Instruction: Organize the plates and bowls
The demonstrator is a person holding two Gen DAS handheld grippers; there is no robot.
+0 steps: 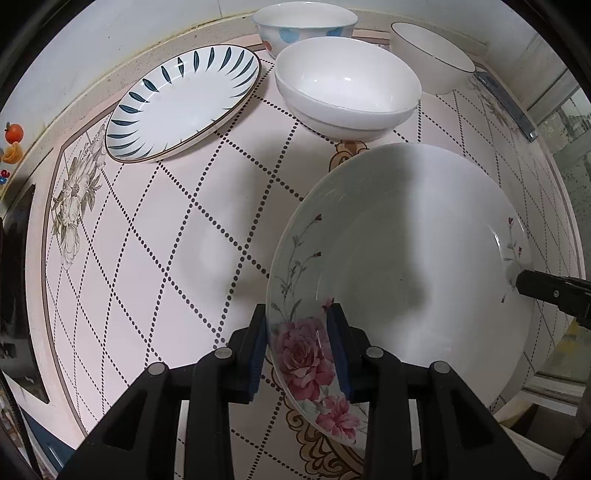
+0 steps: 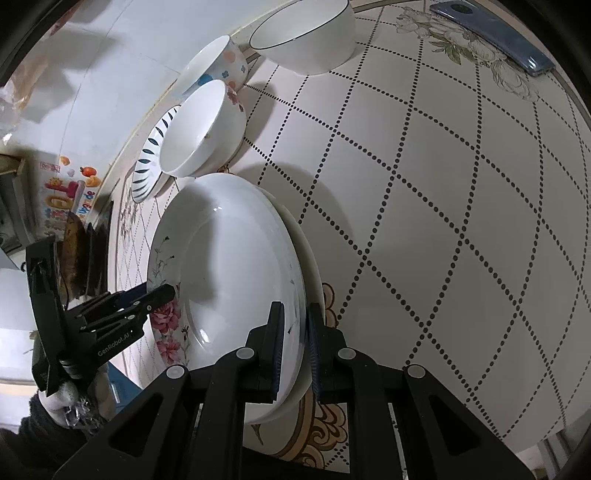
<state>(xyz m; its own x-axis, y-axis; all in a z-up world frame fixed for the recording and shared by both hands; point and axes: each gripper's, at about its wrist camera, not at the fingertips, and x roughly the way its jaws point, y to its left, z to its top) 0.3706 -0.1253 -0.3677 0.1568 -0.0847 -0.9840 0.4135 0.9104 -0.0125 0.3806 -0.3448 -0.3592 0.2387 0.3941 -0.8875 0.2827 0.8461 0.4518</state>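
Note:
A large white plate with pink roses (image 1: 406,266) is held above the table by both grippers. My left gripper (image 1: 301,325) is shut on its near rim at the rose print. My right gripper (image 2: 295,325) is shut on the opposite rim of the rose plate (image 2: 229,280); its tip shows in the left wrist view (image 1: 532,284). A blue-leaf plate (image 1: 184,103) lies at the far left. Two stacked white bowls (image 1: 347,88) stand beyond the rose plate. A dotted bowl (image 1: 303,26) and a thin-rimmed bowl (image 1: 432,55) stand at the back.
The patterned table (image 1: 166,258) runs to a wall at the back. A blue phone (image 2: 491,33) lies near the table's far right edge. The left gripper shows in the right wrist view (image 2: 155,295). A colourful box (image 2: 62,192) and dark items sit left of the table.

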